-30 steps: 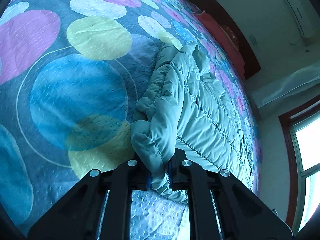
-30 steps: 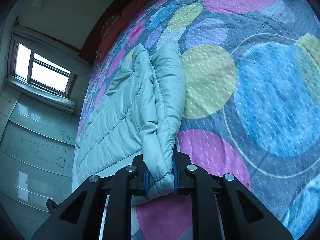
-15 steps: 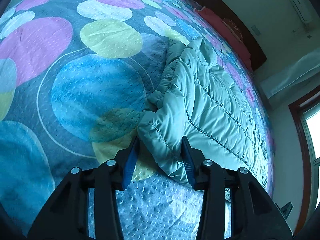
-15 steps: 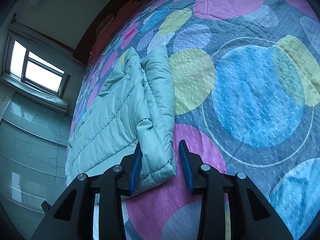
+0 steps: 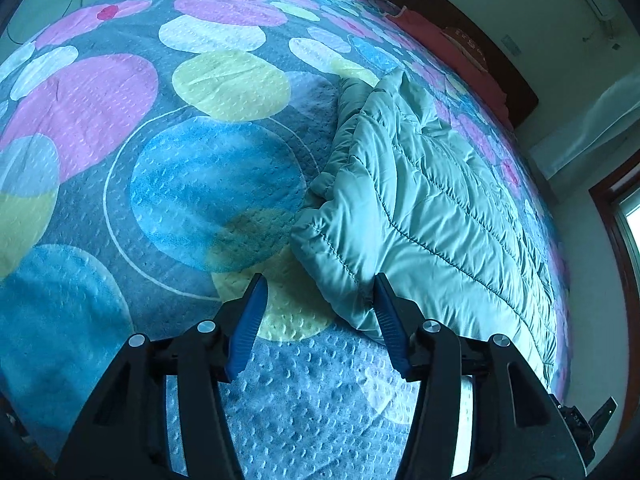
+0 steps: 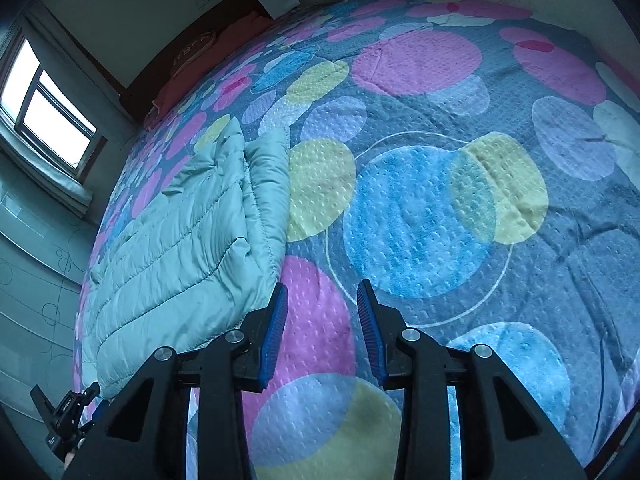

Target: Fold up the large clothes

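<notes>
The left gripper (image 5: 318, 304) has its blue-padded jaws spread wide, with nothing clamped between them. The right gripper (image 6: 322, 312) is likewise spread, jaws apart and bare. Both point forward and downward, black finger arms angling in from the lower edge.

**Hardly any legible text**

Faint lettering on the reddish pillow (image 5: 466, 42) by the headboard (image 5: 516, 80), blurred beyond reading in both views. Small white print on the black clamp (image 6: 64, 408) at the lower left of the right wrist view, too tiny to decipher. No numbers, brands or signs readable elsewhere.
</notes>
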